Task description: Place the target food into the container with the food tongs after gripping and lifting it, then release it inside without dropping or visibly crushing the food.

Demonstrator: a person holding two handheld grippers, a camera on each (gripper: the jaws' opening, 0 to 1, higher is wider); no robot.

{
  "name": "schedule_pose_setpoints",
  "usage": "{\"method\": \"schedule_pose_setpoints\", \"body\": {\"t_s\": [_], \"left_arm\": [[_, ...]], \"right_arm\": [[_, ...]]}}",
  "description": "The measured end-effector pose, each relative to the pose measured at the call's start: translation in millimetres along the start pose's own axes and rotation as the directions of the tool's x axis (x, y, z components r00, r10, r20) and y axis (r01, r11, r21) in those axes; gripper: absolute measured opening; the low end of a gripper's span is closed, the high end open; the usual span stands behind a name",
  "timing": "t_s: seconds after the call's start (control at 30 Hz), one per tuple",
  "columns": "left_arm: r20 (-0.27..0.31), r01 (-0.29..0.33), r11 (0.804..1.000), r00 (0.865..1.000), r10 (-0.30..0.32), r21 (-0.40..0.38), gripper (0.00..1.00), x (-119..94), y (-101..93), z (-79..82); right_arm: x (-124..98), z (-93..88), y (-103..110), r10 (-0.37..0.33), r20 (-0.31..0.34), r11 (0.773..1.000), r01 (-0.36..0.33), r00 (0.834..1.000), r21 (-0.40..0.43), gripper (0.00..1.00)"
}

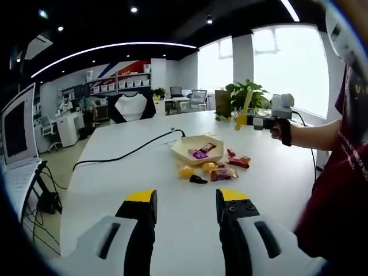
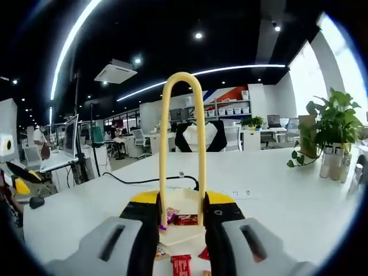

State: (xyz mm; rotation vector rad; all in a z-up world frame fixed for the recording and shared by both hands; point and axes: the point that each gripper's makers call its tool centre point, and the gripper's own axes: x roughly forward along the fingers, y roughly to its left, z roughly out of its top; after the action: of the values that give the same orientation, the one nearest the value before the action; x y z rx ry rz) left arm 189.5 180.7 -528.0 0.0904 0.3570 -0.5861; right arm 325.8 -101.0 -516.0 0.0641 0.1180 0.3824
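Observation:
My right gripper [image 2: 183, 202] is shut on yellow food tongs [image 2: 163, 144], which rise from between its jaws as a tall narrow loop. Just beyond the jaws lies the cream tray [image 2: 185, 230] with a purple packet [image 2: 171, 217] and a red packet [image 2: 186, 219] in it. The left gripper view shows that tray [image 1: 184, 148] mid-table. In front of it lie two yellow sweets [image 1: 186, 171], a black piece [image 1: 198, 179], a wrapped snack [image 1: 224, 173] and red packets [image 1: 238, 161]. A hand holds the right gripper [image 1: 260, 121] and tongs [image 1: 244, 109] above the table's far right. My left gripper [image 1: 187, 201] is open and holds nothing.
A black cable [image 1: 123, 155] runs across the white table [image 1: 132, 184] to the tray. A potted plant [image 1: 247, 95] stands at the far edge, a laptop [image 1: 17, 132] at the left. A person's red sleeve [image 1: 339, 190] fills the right side. Another red packet [image 2: 181, 265] lies near my right jaws.

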Motion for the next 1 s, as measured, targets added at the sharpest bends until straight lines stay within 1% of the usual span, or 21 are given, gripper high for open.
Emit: {"method": "schedule_pose_setpoints", "body": {"t_s": [0.07,0.23,0.27,0.33,0.37,0.4,0.5,0.57,0.63,0.7,0.73,0.8,0.83,0.87,0.9,0.93,1.0], "left_arm": [[-0.005,0.005,1.0,1.0,-0.005,0.011,0.44,3,-0.9,0.4],[0.012,0.031,1.0,0.999,-0.031,-0.003,0.43,10,-4.2,8.7],[0.006,0.035,0.999,0.999,-0.035,-0.023,0.4,12,-5.2,8.5],[-0.026,0.022,0.993,0.999,-0.025,-0.115,0.37,19,-7.2,5.4],[-0.025,0.029,0.989,0.999,-0.034,-0.148,0.37,22,-10.7,6.9],[0.003,0.061,0.988,0.998,-0.061,-0.141,0.38,27,-18.2,12.9],[-0.007,0.094,0.985,0.995,-0.096,-0.143,0.38,42,-32.7,11.7],[-0.03,0.127,0.979,0.991,-0.133,-0.162,0.38,54,-44.2,5.6],[-0.038,0.167,0.962,0.983,-0.179,-0.215,0.39,65,-57.8,2.8],[-0.049,0.185,0.946,0.978,-0.205,-0.266,0.42,76,-67.1,0.3],[-0.072,0.196,0.933,0.971,-0.227,-0.3,0.43,82,-73.2,-4.2],[-0.145,0.211,0.914,0.951,-0.274,-0.346,0.43,91,-84.1,-17.9],[-0.172,0.215,0.913,0.942,-0.287,-0.347,0.43,95,-88.3,-23.4],[-0.176,0.21,0.923,0.945,-0.277,-0.323,0.44,100,-88.8,-24.9],[-0.184,0.214,0.929,0.943,-0.277,-0.303,0.44,107,-93.5,-26.8],[-0.191,0.221,0.926,0.939,-0.287,-0.306,0.44,112,-99.8,-28.3],[-0.189,0.228,0.92,0.936,-0.297,-0.318,0.45,119,-106.2,-28.2]], "right_arm": [[-5,-1.5,0,-0.006,-0.001,1.0,0.006,1.0,0.004,0.26],[-20,-4.2,-2,-0.024,0.002,0.999,0.024,1.0,0.03,0.26],[-23,-4.0,-2,-0.028,0.005,0.999,0.028,1.0,0.034,0.26],[-30,-3.6,-3,-0.036,0.009,0.999,0.035,0.999,0.04,0.26],[-34,-3.3,-4,-0.043,0.011,0.998,0.043,0.999,0.044,0.26],[-37,-3.3,-4,-0.045,0.012,0.998,0.044,0.999,0.045,0.26],[-46,-4.9,-10,-0.059,0.009,0.997,0.058,0.998,0.043,0.26],[-52,-6.6,-13,-0.067,0.0,0.997,0.066,0.998,0.044,0.26],[-57,-6.3,-14,-0.069,-0.003,0.997,0.069,0.998,0.036,0.26],[-64,-4.9,-15,-0.072,-0.001,0.997,0.072,0.997,0.027,0.26],[-68,-4.5,-17,-0.074,-0.003,0.997,0.074,0.997,0.026,0.26],[-74,-4.6,-18,-0.078,-0.002,0.997,0.078,0.997,0.024,0.26],[-77,-6.7,-20,-0.08,-0.007,0.997,0.081,0.997,0.017,0.26],[-79,-9.4,-21,-0.08,-0.015,0.997,0.08,0.997,0.01,0.26],[-81,-11.2,-21,-0.077,-0.025,0.997,0.077,0.997,0.001,0.26],[-83,-12.0,-22,-0.076,-0.03,0.997,0.076,0.997,-0.005,0.26],[-87,-11.2,-23,-0.078,-0.03,0.997,0.078,0.997,-0.007,0.26]]}}
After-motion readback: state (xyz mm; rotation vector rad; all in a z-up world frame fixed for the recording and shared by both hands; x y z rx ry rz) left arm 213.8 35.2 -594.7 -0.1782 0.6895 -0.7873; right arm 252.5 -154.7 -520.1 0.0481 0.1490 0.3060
